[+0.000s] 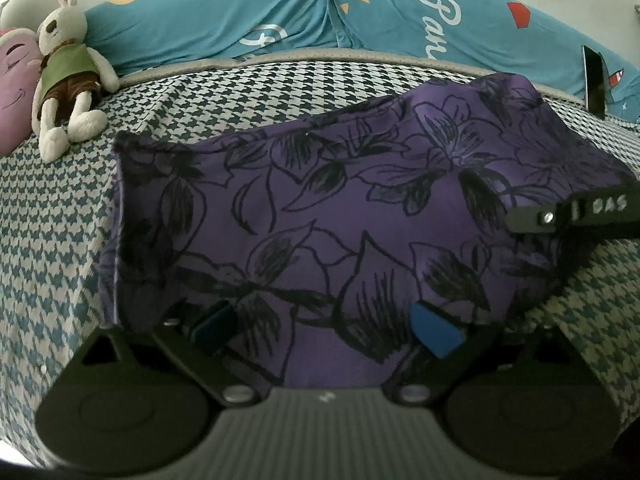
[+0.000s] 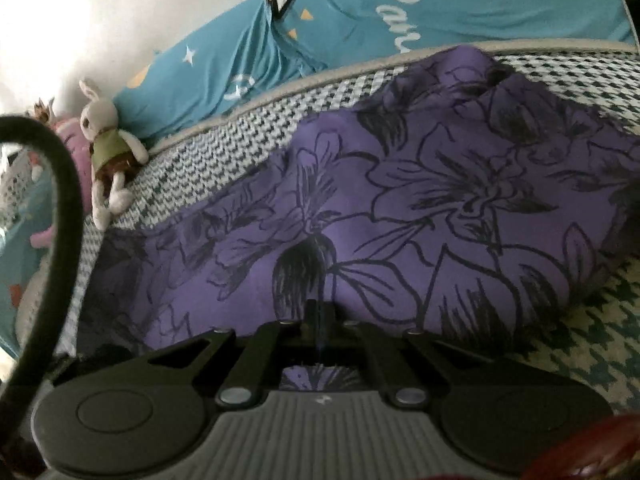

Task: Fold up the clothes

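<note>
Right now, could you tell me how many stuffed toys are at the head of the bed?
2 for certain: a white rabbit lying on the houndstooth cover, and a pink plush right beside it, at the frame's edge. The right wrist view hints at more behind them, unclear.

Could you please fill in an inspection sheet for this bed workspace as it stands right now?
Surface: houndstooth bedspread, wrinkled.
Job's things: purple floral garment, lying partly folded on the bedspread.
Clutter: plush rabbit beside a pink plush at the far left; dark phone propped at the far right.
Grippers: left gripper open, blue fingers apart over the garment; right gripper shut on the garment's near edge.
Cables: black cable looping at the left of the right wrist view.
Surroundings: teal printed bedding along the head; white wall behind.
</note>
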The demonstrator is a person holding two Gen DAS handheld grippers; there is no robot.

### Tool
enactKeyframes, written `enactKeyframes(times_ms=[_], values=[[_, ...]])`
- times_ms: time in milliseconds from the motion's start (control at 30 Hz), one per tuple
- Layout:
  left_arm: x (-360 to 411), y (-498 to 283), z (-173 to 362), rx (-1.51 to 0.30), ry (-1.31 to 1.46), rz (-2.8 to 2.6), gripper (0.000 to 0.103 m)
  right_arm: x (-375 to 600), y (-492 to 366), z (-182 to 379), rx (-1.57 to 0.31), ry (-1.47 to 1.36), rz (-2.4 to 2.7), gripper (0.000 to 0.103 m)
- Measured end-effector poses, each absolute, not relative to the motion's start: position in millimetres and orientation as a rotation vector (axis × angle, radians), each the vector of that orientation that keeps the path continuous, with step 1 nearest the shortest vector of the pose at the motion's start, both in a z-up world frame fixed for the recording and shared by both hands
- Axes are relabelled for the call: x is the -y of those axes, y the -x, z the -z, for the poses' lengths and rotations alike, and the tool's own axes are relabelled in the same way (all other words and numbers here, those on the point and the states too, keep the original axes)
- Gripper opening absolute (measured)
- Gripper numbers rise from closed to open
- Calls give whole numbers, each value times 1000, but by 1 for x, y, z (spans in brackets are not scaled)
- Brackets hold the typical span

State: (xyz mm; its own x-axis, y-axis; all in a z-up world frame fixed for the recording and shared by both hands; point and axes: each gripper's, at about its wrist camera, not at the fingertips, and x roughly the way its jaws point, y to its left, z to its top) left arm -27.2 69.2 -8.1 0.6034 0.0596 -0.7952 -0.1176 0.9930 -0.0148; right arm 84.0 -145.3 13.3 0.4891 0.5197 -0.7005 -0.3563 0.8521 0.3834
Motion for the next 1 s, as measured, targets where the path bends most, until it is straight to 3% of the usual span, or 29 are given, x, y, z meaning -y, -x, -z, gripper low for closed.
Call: enactKeyframes(times_ms=[1000], values=[[-68,53,6,-887,100,-139,101,155,-51,-10,-915,-192,-546,0]])
